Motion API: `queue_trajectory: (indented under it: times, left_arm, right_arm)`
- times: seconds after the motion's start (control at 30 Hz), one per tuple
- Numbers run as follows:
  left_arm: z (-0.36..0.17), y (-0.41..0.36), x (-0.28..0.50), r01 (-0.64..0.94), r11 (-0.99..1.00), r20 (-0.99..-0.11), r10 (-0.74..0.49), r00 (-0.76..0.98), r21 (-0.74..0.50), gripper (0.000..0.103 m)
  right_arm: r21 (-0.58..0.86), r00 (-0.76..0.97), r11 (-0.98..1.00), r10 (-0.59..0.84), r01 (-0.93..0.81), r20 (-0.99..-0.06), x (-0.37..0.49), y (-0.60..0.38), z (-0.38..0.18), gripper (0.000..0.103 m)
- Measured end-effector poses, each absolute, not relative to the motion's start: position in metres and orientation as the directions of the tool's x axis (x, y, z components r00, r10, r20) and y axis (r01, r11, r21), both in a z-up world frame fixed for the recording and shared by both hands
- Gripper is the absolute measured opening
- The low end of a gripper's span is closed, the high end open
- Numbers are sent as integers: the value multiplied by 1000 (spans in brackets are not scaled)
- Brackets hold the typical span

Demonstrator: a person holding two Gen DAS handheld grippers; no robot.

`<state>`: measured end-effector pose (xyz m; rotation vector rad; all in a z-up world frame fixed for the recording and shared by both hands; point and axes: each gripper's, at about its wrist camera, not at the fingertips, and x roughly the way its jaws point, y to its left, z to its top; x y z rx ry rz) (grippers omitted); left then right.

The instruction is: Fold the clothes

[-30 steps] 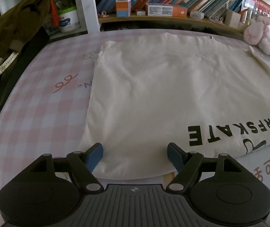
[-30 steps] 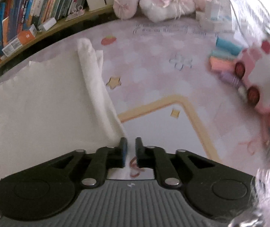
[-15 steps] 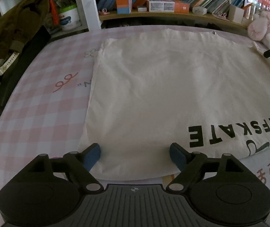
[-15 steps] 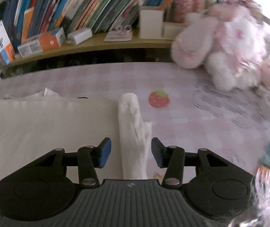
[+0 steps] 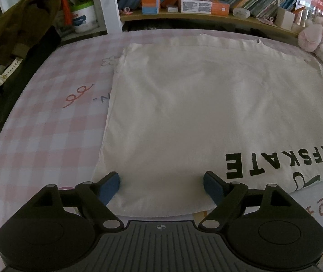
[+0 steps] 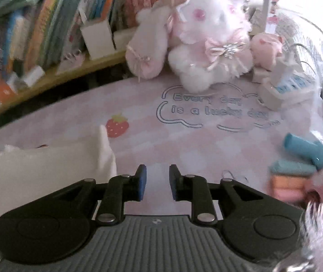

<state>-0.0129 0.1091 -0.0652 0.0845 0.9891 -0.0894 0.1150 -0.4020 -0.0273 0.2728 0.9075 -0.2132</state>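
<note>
A cream T-shirt (image 5: 195,113) with black "SURFSKATE" lettering lies flat on the pink checked cloth (image 5: 48,124). My left gripper (image 5: 161,184) hovers wide open over the shirt's near hem, its blue pads apart from the fabric. In the right wrist view the shirt's folded edge (image 6: 106,156) lies at the left. My right gripper (image 6: 157,182) is over bare pink cloth to the right of that edge. Its jaws are closing with a narrow gap and nothing between them.
A bookshelf (image 5: 206,15) runs along the back. Pink and white plush toys (image 6: 206,40) sit at the far right of the cloth. Teal, orange and pink rolled items (image 6: 297,165) lie at the right. Dark clothes (image 5: 18,29) hang at the far left.
My right gripper let go of the shirt's folded edge and moved right, off the fabric, onto bare cloth; its jaws opened and then narrowed. The left gripper stayed in place, open.
</note>
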Motion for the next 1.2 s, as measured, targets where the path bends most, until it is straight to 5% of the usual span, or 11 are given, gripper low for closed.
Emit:
queue_trajectory:
  times: [0.07, 0.13, 0.5, 0.6, 0.7, 0.8, 0.97, 1.07, 1.13, 1.2]
  left_arm:
    - [-65, 111, -13, 116, 993, -835, -44, 549, 24, 84]
    - [-66, 112, -14, 119, 993, -832, -49, 552, 21, 84]
    - [-66, 115, -15, 149, 989, -828, -76, 556, 10, 85]
    - [-66, 115, -14, 160, 987, -828, -77, 555, 15, 85]
    - [-66, 115, -14, 163, 987, -829, -78, 554, 15, 85]
    - [-66, 115, -13, 168, 986, -830, -77, 553, 21, 85]
    - [-67, 115, -11, 161, 987, -833, -70, 548, 24, 85]
    - [-66, 116, -10, 147, 989, -835, -71, 546, 12, 85]
    - [-66, 116, -10, 141, 990, -834, -71, 547, 9, 85]
    - [-66, 116, -10, 138, 990, -834, -69, 548, 9, 85]
  right_arm:
    - [151, 597, 962, -16, 229, -802, 90, -392, -20, 27]
    - [178, 588, 970, 46, 169, -807, 61, -376, -15, 42]
    - [265, 505, 940, 127, 213, -854, -50, -325, -43, 42]
    - [280, 505, 931, 129, 235, -853, -52, -321, -51, 37]
    - [281, 511, 929, 124, 242, -851, -50, -325, -56, 13]
    - [224, 522, 946, 73, 234, -850, -50, -333, -49, 2]
    - [164, 516, 957, 19, 237, -857, -49, -356, -40, 2]
    - [261, 476, 933, 116, 250, -871, -52, -364, -43, 7]
    - [340, 462, 896, 184, 284, -868, -57, -365, -48, 22]
    - [437, 460, 830, 256, 347, -850, -64, -366, -57, 26]
